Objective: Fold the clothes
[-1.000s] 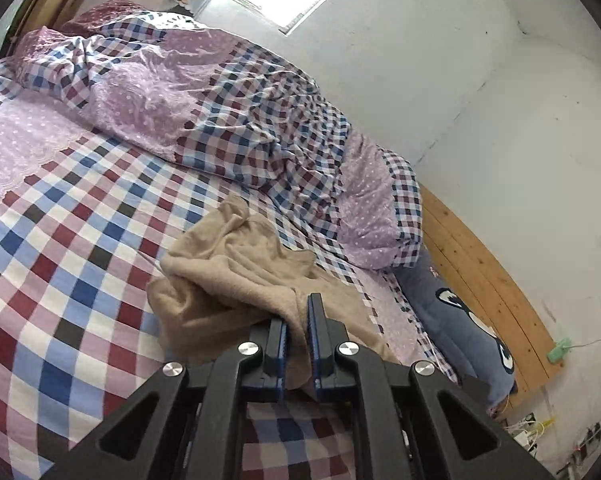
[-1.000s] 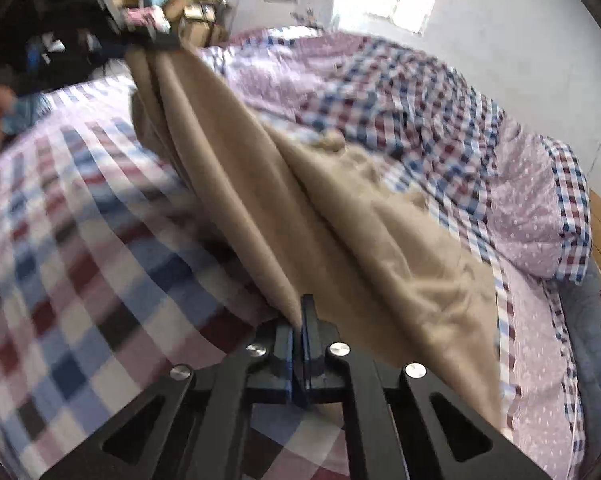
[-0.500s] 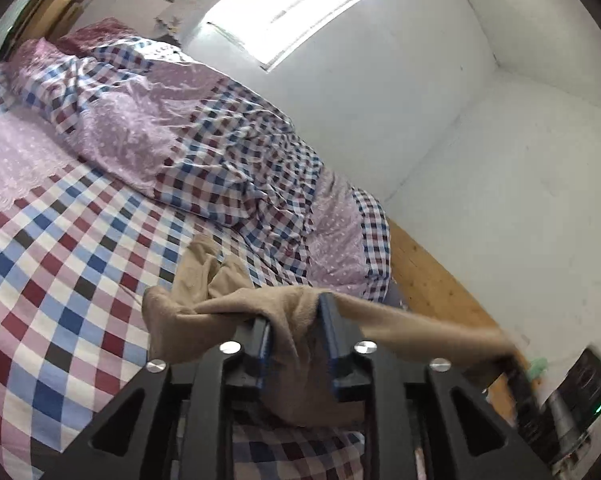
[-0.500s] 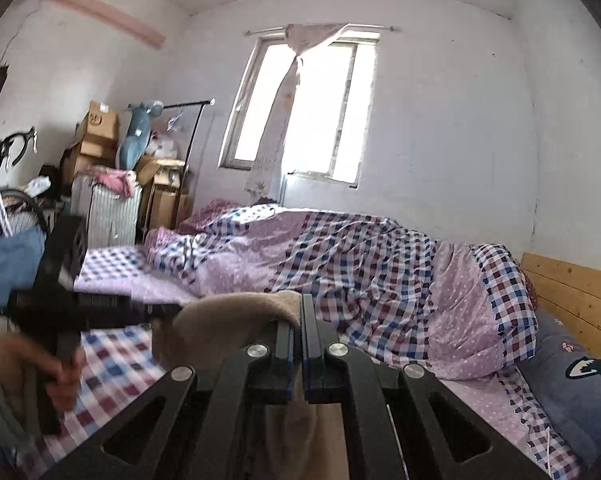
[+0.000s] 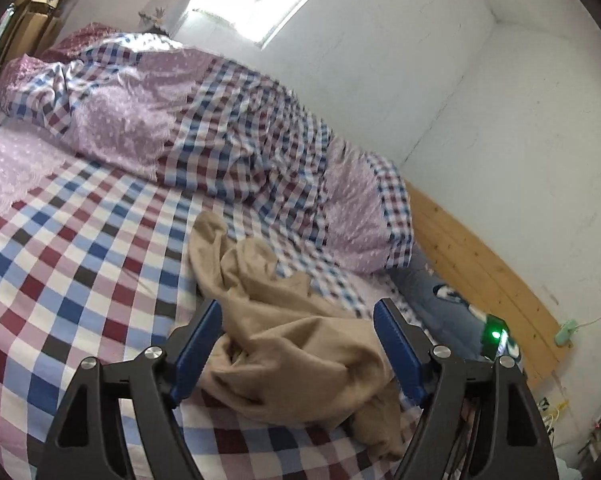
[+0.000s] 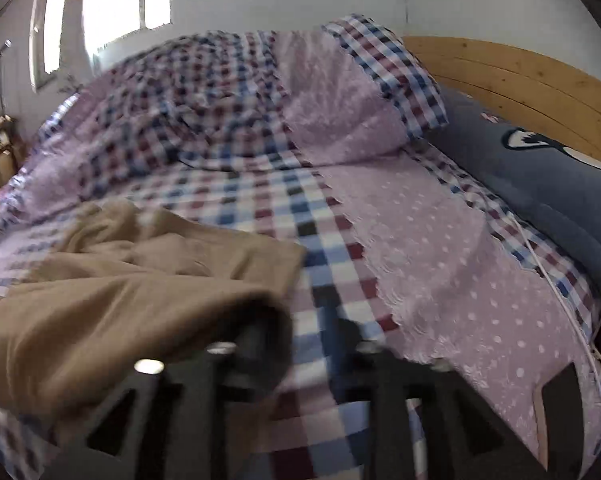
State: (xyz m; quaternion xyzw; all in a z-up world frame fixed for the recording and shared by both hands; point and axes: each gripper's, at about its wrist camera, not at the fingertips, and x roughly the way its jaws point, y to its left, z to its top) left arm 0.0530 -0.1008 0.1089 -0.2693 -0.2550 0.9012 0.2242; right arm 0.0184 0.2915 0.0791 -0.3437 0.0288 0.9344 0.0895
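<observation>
The tan garment (image 5: 296, 344) lay crumpled on the bed (image 5: 60, 240) at lower centre, no neat fold yet made; left gripper (image 5: 298, 336) and right gripper (image 6: 300, 344) jaws stood wide, holding nothing.

Tan garment (image 5: 296, 344), crumpled, on checkered bed

Both grippers have let go of the garment

The left gripper (image 5: 298, 316) and right gripper (image 6: 312, 344), each clamped on the tan garment (image 5: 296, 344) half a second ago, now stand spread wide; the cloth, then lifted and stretched between them, lies crumpled on the bed (image 5: 72, 240).
</observation>
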